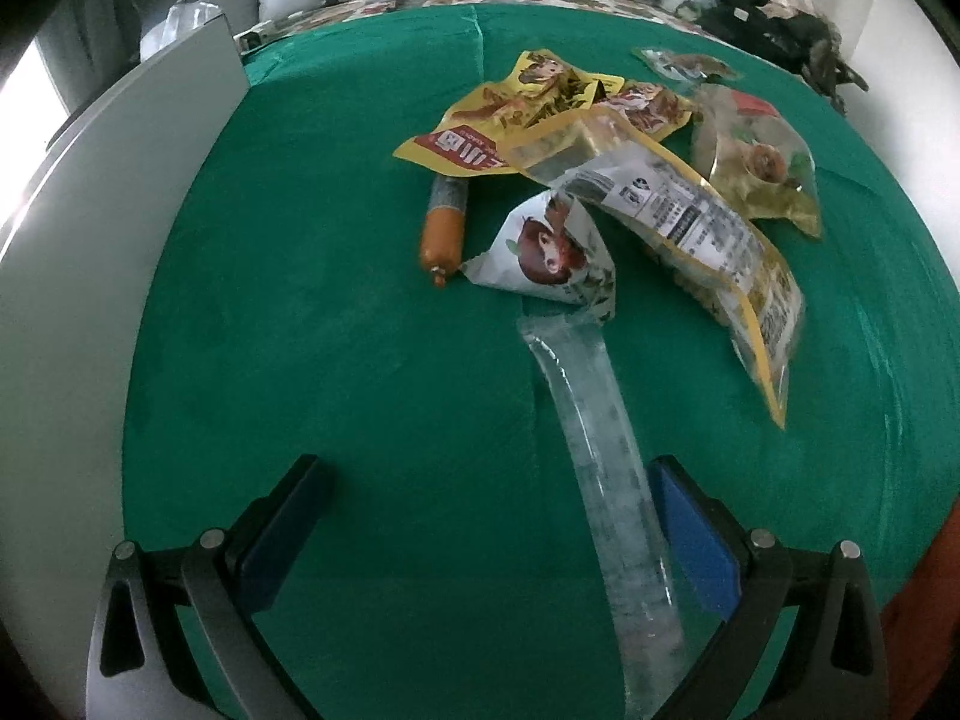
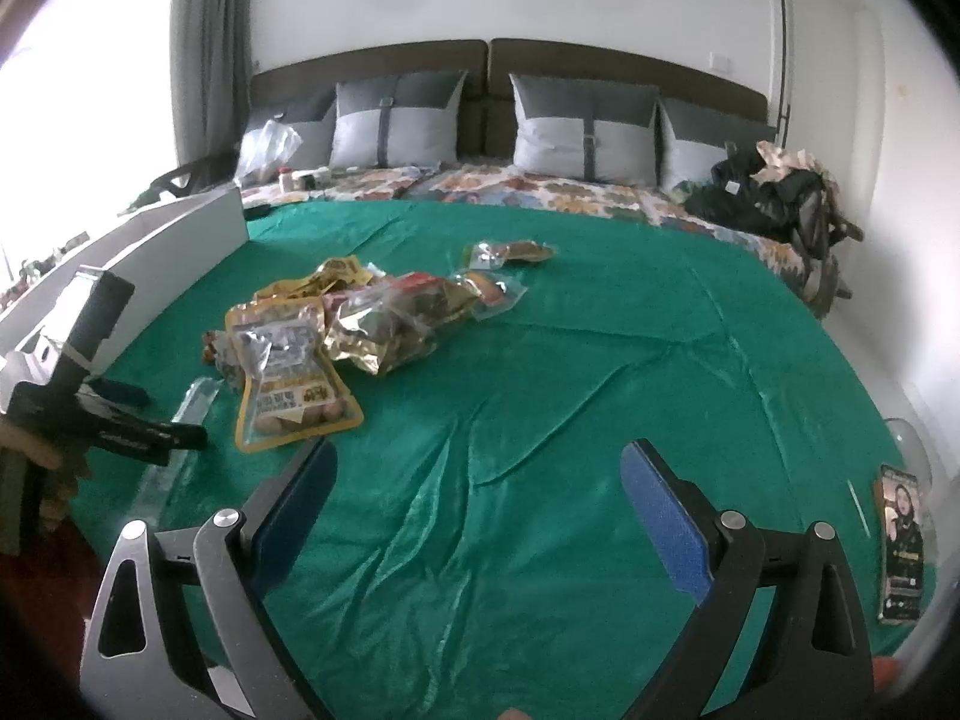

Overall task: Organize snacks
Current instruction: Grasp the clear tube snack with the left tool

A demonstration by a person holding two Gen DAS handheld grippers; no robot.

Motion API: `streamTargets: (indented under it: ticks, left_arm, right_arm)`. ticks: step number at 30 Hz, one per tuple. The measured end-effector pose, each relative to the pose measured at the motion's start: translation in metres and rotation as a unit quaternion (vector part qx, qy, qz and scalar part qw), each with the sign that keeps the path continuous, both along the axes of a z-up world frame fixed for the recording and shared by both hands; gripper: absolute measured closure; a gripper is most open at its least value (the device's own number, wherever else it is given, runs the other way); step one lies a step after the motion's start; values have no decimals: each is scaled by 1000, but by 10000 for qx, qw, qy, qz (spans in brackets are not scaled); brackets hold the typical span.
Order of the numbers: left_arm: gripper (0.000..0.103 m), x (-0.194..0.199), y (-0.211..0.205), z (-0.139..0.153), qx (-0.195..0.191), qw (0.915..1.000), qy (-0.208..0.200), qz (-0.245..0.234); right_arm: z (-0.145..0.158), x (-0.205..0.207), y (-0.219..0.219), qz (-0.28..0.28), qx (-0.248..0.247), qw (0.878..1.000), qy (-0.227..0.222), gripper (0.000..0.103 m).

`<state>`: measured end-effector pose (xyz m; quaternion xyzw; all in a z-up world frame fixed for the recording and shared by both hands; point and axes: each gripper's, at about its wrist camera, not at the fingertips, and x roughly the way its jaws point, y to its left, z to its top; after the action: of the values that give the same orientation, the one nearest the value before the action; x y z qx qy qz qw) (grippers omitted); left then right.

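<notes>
I am working over a bed covered by a green cloth [image 2: 540, 360], with grey pillows [image 2: 396, 120] along the headboard and a white box wall [image 1: 120, 192] standing at the left edge of the cloth. Whether that box is where the snacks should go I cannot tell.

The snack pile [image 2: 360, 324] lies heaped near the middle-left of the cloth, and I judge the sorting barely begun: the packets overlap each other with no rows or groups. The biggest is a clear yellow-edged pouch [image 1: 708, 234] draped over the others with its printed label up. Behind it sit a flat yellow packet [image 1: 516, 120] and a clear bag of mixed food [image 1: 756, 162]. A white triangular packet [image 1: 546, 252] with a chestnut picture lies at the near edge of the pile, and an orange sausage [image 1: 441, 228] rests just beside it, its far end under the yellow packet. One small clear packet [image 2: 510, 252] lies apart beyond the heap.

A long clear plastic strip [image 1: 594, 450] runs from the triangular packet back toward my left tool [image 1: 486, 516], lying close along its right finger; the tool is spread wide and pinches nothing. My right tool [image 2: 474, 504] hovers over bare cloth, likewise spread with nothing between its fingers. Everything remains to be sorted.
</notes>
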<state>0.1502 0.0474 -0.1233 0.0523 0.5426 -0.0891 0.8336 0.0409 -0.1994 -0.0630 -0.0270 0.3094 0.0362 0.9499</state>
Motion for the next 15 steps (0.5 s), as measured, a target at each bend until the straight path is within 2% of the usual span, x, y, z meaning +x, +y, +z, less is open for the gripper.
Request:
streamTargets:
  ticks: [4,7,10,15]
  left_arm:
    - [0,-1,-6,0,35,9997,237,104]
    - [2,-11,-23,0,55,9996,127,-248]
    - [15,-17,-29,3,-8,9994,-56,-343]
    - [61,-17,-25,12,-89,9991,-239,-329]
  right_arm:
    - [-1,0,0,8,-15,10000,21,6]
    - [-2,-1,1,17,-54,10000,42,6]
    - [-3,-1,0,23,-75,9999,70,6]
    - [-5,0,0,-9,-67,9999,131,6]
